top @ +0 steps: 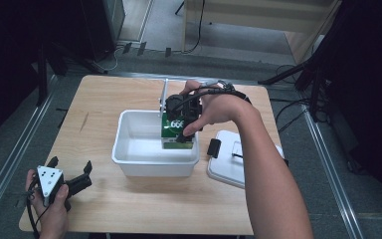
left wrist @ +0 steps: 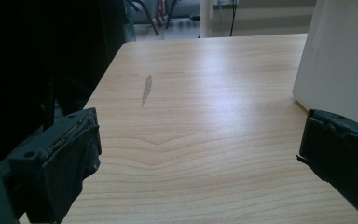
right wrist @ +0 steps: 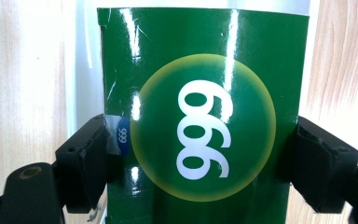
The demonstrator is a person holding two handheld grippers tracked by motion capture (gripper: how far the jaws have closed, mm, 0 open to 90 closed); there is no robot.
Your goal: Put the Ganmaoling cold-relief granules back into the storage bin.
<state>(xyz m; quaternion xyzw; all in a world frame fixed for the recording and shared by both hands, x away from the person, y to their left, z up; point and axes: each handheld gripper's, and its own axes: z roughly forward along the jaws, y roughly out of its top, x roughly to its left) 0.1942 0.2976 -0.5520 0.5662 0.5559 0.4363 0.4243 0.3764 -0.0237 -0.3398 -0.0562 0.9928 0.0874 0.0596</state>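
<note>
Right gripper (right wrist: 200,163) clamping green box (right wrist: 205,93) (over tub (top: 129,149))

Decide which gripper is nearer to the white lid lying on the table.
The right. The right gripper holds the green box over the white bin, just beside the white lid. The left gripper rests open at the table's near left corner, beyond the bin.

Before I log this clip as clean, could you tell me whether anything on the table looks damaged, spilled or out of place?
Only one small flaw: a grey scuff marks the wooden table left of the white bin. Nothing is spilled. The lid lies flat beside the bin, and the green box sits squarely in the right gripper.
</note>
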